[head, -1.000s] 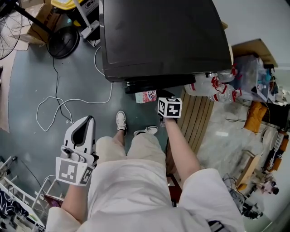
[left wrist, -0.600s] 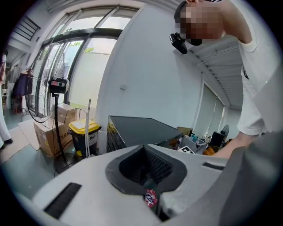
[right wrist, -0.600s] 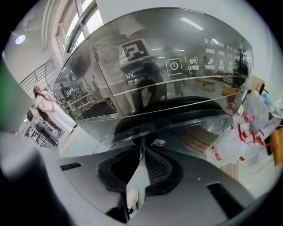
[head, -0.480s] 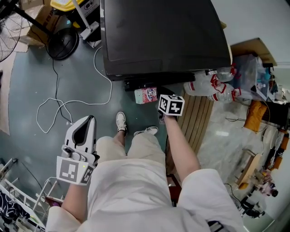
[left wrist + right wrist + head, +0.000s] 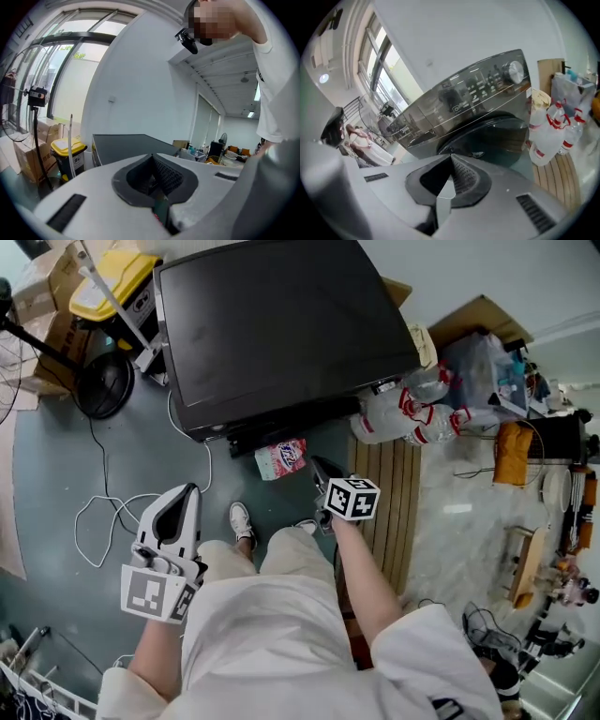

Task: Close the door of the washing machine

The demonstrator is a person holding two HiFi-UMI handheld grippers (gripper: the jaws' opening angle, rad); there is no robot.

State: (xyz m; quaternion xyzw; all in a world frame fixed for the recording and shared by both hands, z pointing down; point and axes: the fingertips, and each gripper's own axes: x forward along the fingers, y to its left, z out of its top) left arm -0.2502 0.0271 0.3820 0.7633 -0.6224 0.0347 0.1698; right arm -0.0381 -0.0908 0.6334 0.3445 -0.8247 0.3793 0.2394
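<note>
The washing machine [image 5: 281, 324] shows from above as a dark flat top. In the right gripper view its round dark door [image 5: 487, 136] lies against the grey front, below the control panel with its knob [image 5: 514, 71]. My right gripper [image 5: 317, 468] hangs a short way in front of the machine and points at the door without touching it. Its jaws [image 5: 451, 156] have just been closing and are now shut, with nothing between them. My left gripper [image 5: 187, 491] is held off to the left over the floor. It is shut and empty [image 5: 152, 156].
A pink carton [image 5: 281, 457] lies on the floor before the machine. Water bottles [image 5: 403, 409] and a slatted wooden board [image 5: 384, 493] are to its right. A white cable [image 5: 112, 521], a fan [image 5: 98, 385] and a yellow bin [image 5: 108, 282] are to its left.
My right gripper has drawn back from the machine's front edge towards the person. The head view has swung, so the machine now sits turned in the picture. The left gripper has barely shifted.
</note>
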